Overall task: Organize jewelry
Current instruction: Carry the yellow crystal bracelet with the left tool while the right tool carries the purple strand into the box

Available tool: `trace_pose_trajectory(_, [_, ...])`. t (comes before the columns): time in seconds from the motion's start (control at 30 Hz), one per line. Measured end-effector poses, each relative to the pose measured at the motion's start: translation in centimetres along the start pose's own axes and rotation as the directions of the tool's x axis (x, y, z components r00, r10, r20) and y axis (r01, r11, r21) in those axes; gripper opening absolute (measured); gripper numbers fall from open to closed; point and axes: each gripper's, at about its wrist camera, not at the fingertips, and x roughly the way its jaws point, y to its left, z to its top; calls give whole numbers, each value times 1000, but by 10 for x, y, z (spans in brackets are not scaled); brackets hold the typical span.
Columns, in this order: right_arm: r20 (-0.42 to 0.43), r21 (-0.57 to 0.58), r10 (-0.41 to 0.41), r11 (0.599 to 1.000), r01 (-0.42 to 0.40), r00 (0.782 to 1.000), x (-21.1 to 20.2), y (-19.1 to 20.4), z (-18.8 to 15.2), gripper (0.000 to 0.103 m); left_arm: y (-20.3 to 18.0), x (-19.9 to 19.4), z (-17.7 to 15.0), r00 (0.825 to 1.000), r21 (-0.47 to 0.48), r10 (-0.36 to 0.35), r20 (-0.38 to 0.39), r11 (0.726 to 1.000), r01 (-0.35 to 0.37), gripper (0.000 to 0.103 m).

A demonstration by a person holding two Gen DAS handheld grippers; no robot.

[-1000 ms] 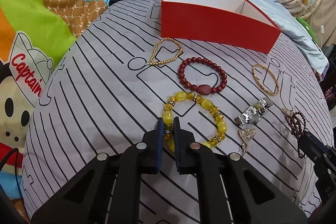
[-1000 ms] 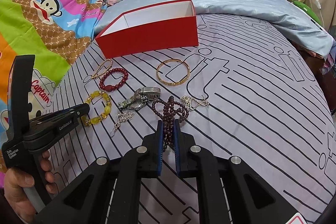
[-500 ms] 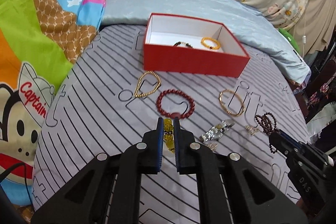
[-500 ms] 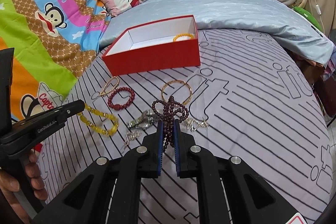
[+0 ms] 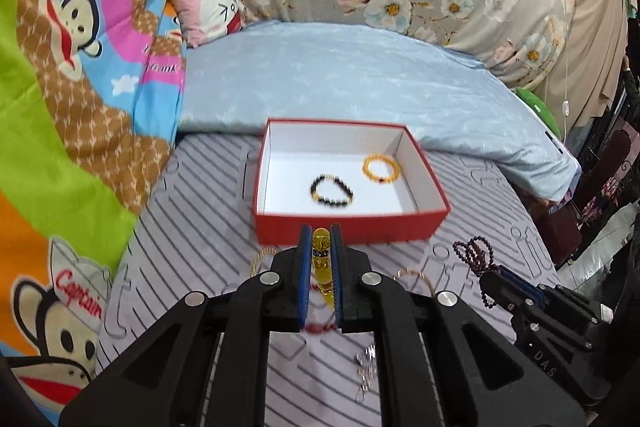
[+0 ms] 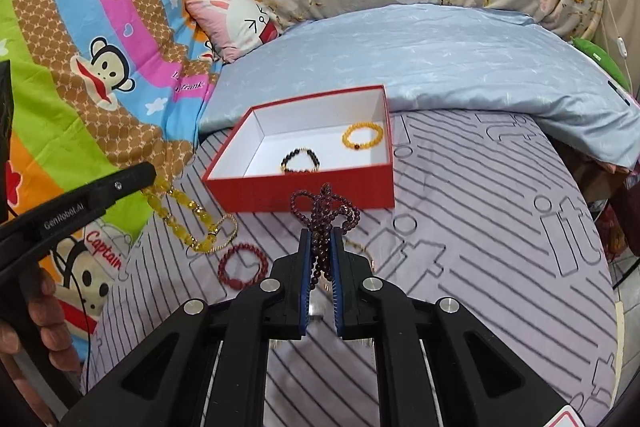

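My left gripper (image 5: 320,231) is shut on the yellow bead bracelet (image 5: 321,242) and holds it in the air before the red box (image 5: 348,227). In the right wrist view the bracelet (image 6: 180,217) hangs from the left gripper (image 6: 146,175). My right gripper (image 6: 321,237) is shut on the dark purple bead strand (image 6: 324,211), lifted near the red box (image 6: 304,193). The strand also shows in the left wrist view (image 5: 474,253). The box holds a black bead bracelet (image 5: 332,191) and an orange bead bracelet (image 5: 381,169).
On the striped sheet (image 6: 480,227) lie a red bead bracelet (image 6: 243,264), a gold bead chain (image 6: 226,233), a thin gold bangle (image 5: 414,277) and a silver piece (image 5: 366,363). A blue quilt (image 5: 360,75) and a pink pillow (image 5: 204,3) lie behind the box.
Both grippers rose from the sheet with their jewelry and moved toward the red box. The box's inside, with two bracelets, came into view.
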Motion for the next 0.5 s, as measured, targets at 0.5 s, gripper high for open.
trace_pose_trajectory(0.5, [16, -32, -13, 999, 14, 1000, 62, 4, 81, 9, 10, 71, 71, 999, -26, 37, 12, 999, -37, 9])
